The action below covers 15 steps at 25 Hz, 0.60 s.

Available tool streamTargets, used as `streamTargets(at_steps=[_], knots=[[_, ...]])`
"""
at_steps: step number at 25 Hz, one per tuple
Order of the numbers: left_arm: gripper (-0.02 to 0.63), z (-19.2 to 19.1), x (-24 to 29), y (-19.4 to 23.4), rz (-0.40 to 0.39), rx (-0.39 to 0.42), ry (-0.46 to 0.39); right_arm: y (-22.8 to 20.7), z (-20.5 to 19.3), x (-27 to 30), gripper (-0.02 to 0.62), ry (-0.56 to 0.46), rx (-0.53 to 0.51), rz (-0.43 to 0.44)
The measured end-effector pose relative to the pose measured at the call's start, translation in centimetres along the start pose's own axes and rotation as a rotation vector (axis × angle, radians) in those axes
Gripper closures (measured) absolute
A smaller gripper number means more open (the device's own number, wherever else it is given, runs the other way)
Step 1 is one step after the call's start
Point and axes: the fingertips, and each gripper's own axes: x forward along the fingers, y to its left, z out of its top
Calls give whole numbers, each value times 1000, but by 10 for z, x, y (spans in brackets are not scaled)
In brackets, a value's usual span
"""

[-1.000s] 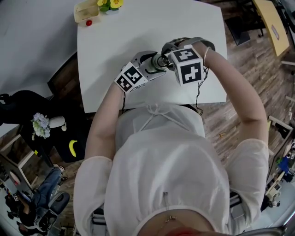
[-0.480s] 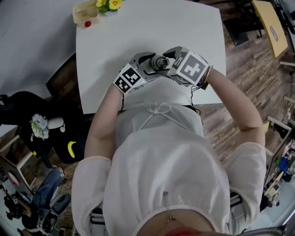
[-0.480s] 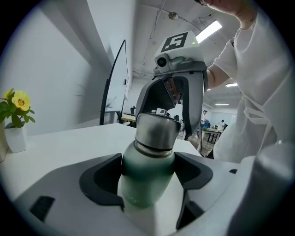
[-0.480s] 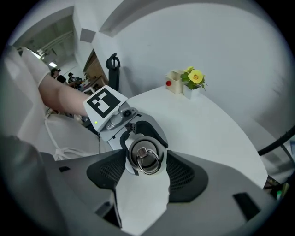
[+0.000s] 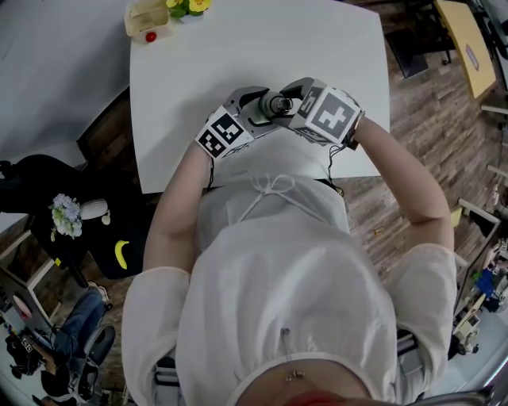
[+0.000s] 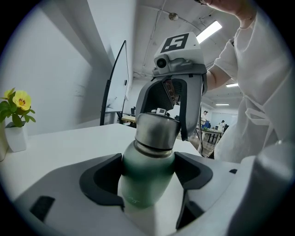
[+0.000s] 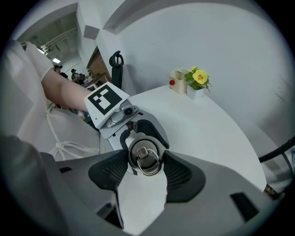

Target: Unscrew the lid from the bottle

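Observation:
A green metal bottle (image 6: 144, 191) with a steel lid (image 6: 156, 131) stands on the white table (image 5: 238, 55). My left gripper (image 6: 148, 174) is shut on its body, a pad against each side. From above, my right gripper (image 7: 144, 160) points down over the lid (image 7: 144, 156), which has a ring handle on top. Its jaws are closing, and both pads touch the lid's rim. In the head view the two grippers meet at the bottle top (image 5: 275, 104), left gripper (image 5: 255, 111) on the left, right gripper (image 5: 290, 101) on the right.
A yellow flower in a white pot (image 5: 187, 8) and a cream container (image 5: 146, 20) with a red item sit at the table's far left corner. The near table edge runs just below both grippers. Wooden floor lies to the right.
The right gripper has turned about the lid, its marker cube rolling to a new face, then held nearly still. The left gripper and the bottle have stayed put.

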Motion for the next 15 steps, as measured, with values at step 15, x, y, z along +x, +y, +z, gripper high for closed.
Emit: streamTargets(at_steps=[15], knots=[[236,0,1,-2,-11,1,4,9,-5,0,348,205,-566,224]])
